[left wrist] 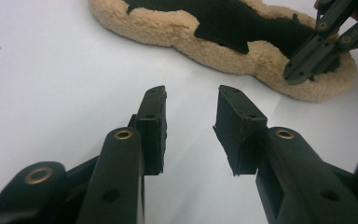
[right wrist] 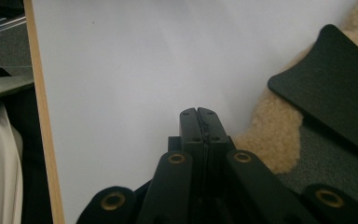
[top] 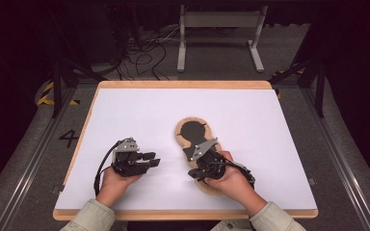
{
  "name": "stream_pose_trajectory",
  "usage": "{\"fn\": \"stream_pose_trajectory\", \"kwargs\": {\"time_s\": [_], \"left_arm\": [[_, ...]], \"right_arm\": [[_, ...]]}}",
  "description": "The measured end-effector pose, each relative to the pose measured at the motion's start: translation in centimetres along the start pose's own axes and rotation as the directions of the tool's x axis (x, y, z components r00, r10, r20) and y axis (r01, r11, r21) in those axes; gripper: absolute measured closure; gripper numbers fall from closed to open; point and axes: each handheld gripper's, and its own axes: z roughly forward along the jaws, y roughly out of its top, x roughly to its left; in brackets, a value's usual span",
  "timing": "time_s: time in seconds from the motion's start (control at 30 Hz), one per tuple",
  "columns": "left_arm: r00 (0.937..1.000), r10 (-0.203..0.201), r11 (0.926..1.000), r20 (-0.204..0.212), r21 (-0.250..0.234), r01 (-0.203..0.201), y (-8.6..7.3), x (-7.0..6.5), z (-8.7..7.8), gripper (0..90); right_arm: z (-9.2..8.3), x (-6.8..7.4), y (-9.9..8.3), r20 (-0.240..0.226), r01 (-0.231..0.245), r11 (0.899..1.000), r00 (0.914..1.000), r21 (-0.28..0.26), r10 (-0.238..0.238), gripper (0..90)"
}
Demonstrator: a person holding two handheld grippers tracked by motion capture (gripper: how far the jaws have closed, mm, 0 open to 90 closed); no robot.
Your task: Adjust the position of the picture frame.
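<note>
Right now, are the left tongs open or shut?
Open: the left tongs show a clear gap between their pads, nothing between them, short of the fleece insole.

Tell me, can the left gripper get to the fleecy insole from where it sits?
Probably yes. The left gripper has open jaws pointing toward the fleecy insole, with bare white table between them. The right gripper, shut, already rests over the near end, so the middle looks freer.

The insole [left wrist: 186, 30] is fluffy tan fleece with a matt black patch (rubbery-looking); the table [top: 125, 115] has a smooth white sheet edged in pale wood.
</note>
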Motion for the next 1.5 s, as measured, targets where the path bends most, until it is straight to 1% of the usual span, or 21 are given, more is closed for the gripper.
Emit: {"fn": "stream_pose_trajectory", "kwargs": {"time_s": [0.13, 0.2, 0.23, 0.27, 0.3, 0.33, 0.37, 0.4, 0.43, 0.47, 0.53, 0.67, 0.73, 0.77, 0.8, 0.83, 1.07, 1.27, 1.37, 1.43, 1.5], "left_arm": [[1.0000, 0.007, 1.0000, -0.001, 0.002, -0.007, 0.1, 0.0, 0.0, 63.3], [1.0000, -0.001, 1.0000, -0.001, 0.001, 0.001, 0.0, 0.0, 0.0, 63.2], [1.0000, 0.001, 1.0000, -0.003, 0.002, -0.001, 0.0, 0.1, 0.0, 63.2], [1.0000, 0.000, 1.0000, -0.007, 0.000, 0.000, 0.0, 0.1, 0.0, 63.1], [0.9999, -0.004, 1.0000, -0.011, 0.002, 0.004, 0.0, 0.1, -0.1, 63.1], [0.9999, -0.003, 1.0000, -0.014, 0.000, 0.003, 0.0, 0.1, 0.0, 62.9], [0.9998, -0.006, 1.0000, -0.017, -0.001, 0.006, 0.0, 0.2, 0.0, 62.9], [0.9998, -0.003, 1.0000, -0.018, -0.004, 0.003, 0.0, 0.2, -0.1, 62.9], [0.9998, -0.002, 1.0000, -0.021, -0.005, 0.002, 0.0, 0.2, -0.1, 62.7], [0.9996, -0.012, 0.9999, -0.026, -0.008, 0.012, 0.0, 0.2, -0.2, 62.7], [0.9993, -0.011, 0.9999, -0.035, -0.010, 0.011, -0.1, 0.3, -0.3, 62.4], [0.9981, -0.020, 0.9997, -0.059, -0.014, 0.019, -0.3, 0.4, -0.8, 61.6], [0.9979, -0.014, 0.9998, -0.063, -0.015, 0.013, -0.4, 0.4, -0.9, 61.6], [0.9968, -0.019, 0.9996, -0.077, -0.021, 0.017, -0.6, 0.5, -1.3, 61.6], [0.9968, -0.019, 0.9996, -0.077, -0.021, 0.017, -0.6, 0.5, -1.3, 61.6], [0.9965, -0.019, 0.9996, -0.081, -0.024, 0.017, -0.7, 0.6, -1.4, 61.6], [0.9939, -0.037, 0.9987, -0.104, -0.038, 0.033, -1.2, 1.0, -2.2, 61.2], [0.9923, -0.045, 0.9984, -0.116, -0.038, 0.041, -1.3, 1.2, -2.3, 61.0], [0.9918, -0.044, 0.9985, -0.120, -0.039, 0.039, -1.4, 1.2, -2.4, 61.0], [0.9913, -0.052, 0.9981, -0.121, -0.037, 0.048, -1.4, 1.2, -2.4, 61.0], [0.9916, -0.045, 0.9984, -0.121, -0.041, 0.040, -1.3, 1.3, -2.4, 61.0]], "right_arm": [[-0.8, -0.1, -0.6, 0.027, 0.004, 0.999, 0.9996, 0.032, -0.005, 90.0], [-1.0, -0.2, -0.8, 0.031, 0.008, 0.999, 0.9995, 0.032, -0.009, 90.0], [-1.4, -0.3, -1.0, 0.041, -0.006, 0.999, 0.9991, 0.031, 0.004, 90.0], [-1.8, -0.6, -1.1, 0.071, -0.010, 0.999, 0.9975, 0.039, 0.007, 90.0], [-2.3, -0.8, -1.2, 0.132, -0.014, 0.998, 0.9913, 0.068, 0.005, 90.0], [-2.7, -1.2, -1.5, 0.222, -0.015, 0.995, 0.9750, 0.102, -0.008, 90.0], [-3.1, -1.9, -1.9, 0.236, -0.045, 0.994, 0.9716, 0.097, 0.021, 90.0], [-3.6, -2.7, -2.4, 0.192, -0.078, 0.995, 0.9792, 0.054, 0.066, 90.0], [-3.9, -3.3, -2.8, 0.149, -0.108, 0.994, 0.9832, 0.007, 0.106, 90.0], [-4.2, -3.7, -3.0, 0.146, -0.120, 0.993, 0.9819, -0.013, 0.121, 90.0], [-4.6, -4.5, -2.9, 0.172, -0.128, 0.991, 0.9763, -0.036, 0.132, 90.0], [-5.2, -6.3, -1.5, 0.211, -0.146, 0.985, 0.9640, -0.089, 0.162, 90.0], [-5.2, -6.9, -1.2, 0.221, -0.151, 0.984, 0.9608, -0.092, 0.168, 90.0], [-5.0, -8.2, -0.5, 0.237, -0.166, 0.981, 0.9537, -0.099, 0.185, 90.0], [-4.8, -8.8, -0.2, 0.240, -0.176, 0.979, 0.9509, -0.100, 0.195, 90.0], [-4.8, -8.8, -0.2, 0.240, -0.176, 0.979, 0.9509, -0.100, 0.195, 90.0], [-3.1, -13.0, 1.2, 0.277, -0.270, 0.958, 0.9168, -0.100, 0.288, 90.0], [-1.8, -15.0, 1.7, 0.320, -0.303, 0.951, 0.8965, -0.061, 0.306, 90.0], [-1.2, -15.7, 1.7, 0.334, -0.331, 0.942, 0.8835, -0.050, 0.328, 90.0], [-0.8, -16.0, 1.7, 0.335, -0.332, 0.943, 0.8848, -0.037, 0.324, 90.0], [-0.2, -16.1, 1.9, 0.345, -0.329, 0.944, 0.8844, -0.017, 0.314, 90.0]]}}
